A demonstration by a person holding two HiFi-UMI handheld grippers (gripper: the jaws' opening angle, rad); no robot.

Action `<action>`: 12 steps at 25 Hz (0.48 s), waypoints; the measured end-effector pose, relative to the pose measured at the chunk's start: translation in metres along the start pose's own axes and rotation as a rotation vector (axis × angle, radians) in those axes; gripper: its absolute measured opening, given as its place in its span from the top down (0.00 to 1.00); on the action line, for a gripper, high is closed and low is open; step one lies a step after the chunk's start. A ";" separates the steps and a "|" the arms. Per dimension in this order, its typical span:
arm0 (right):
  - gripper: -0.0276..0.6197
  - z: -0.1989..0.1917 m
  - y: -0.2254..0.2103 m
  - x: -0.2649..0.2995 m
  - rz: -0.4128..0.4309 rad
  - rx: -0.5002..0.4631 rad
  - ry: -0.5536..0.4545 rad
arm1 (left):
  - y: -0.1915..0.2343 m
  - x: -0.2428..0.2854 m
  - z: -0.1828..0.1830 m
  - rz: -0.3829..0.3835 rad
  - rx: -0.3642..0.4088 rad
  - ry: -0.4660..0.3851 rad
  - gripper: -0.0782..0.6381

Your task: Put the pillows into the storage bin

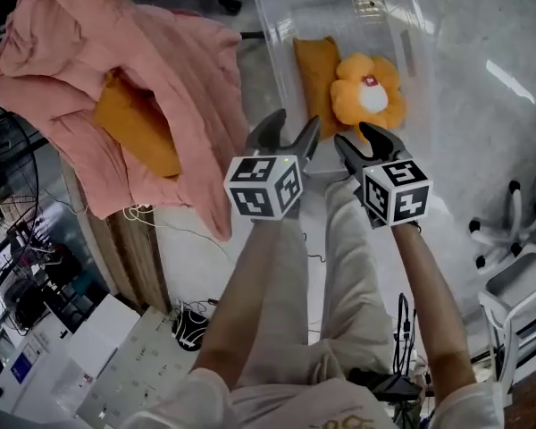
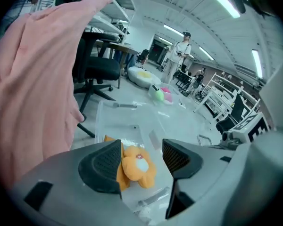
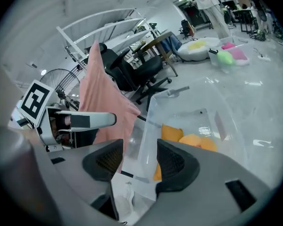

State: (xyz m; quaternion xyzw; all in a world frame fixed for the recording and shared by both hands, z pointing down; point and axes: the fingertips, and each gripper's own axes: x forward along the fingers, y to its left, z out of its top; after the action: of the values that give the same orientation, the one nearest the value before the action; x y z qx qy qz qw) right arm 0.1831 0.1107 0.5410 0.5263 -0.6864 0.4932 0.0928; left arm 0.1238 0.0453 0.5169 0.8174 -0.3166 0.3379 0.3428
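Clear plastic forms the storage bin (image 1: 266, 25). In the head view, a flat orange pillow (image 1: 314, 70) and a flower-shaped orange pillow (image 1: 368, 92) are seen lying inside it, touching. A third orange pillow (image 1: 138, 123) is shown in that view only, partly covered by a pink blanket (image 1: 161, 52) to the bin's left. The left gripper (image 1: 295, 121) and right gripper (image 1: 354, 135) are held over the bin's near edge. Both are released, with jaws apart and nothing gripped. In the left gripper view, the flower-shaped pillow is framed between the jaws, well beyond them. In the right gripper view, it is largely hidden behind one jaw, and the left gripper is shown from the side.
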 end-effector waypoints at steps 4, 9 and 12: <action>0.58 0.024 0.041 -0.005 0.076 -0.003 -0.007 | 0.001 -0.037 0.017 0.015 -0.024 -0.047 0.49; 0.58 0.063 0.091 -0.004 0.174 -0.079 -0.038 | 0.018 -0.079 0.040 0.038 -0.016 -0.097 0.49; 0.58 0.073 0.111 -0.001 0.228 -0.069 -0.046 | 0.032 -0.104 0.048 0.072 -0.043 -0.134 0.49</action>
State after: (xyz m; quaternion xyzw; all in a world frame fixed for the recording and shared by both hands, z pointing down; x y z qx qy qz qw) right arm 0.1216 0.0499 0.4399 0.4525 -0.7602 0.4646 0.0382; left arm 0.0571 0.0198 0.4224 0.8188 -0.3753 0.2875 0.3258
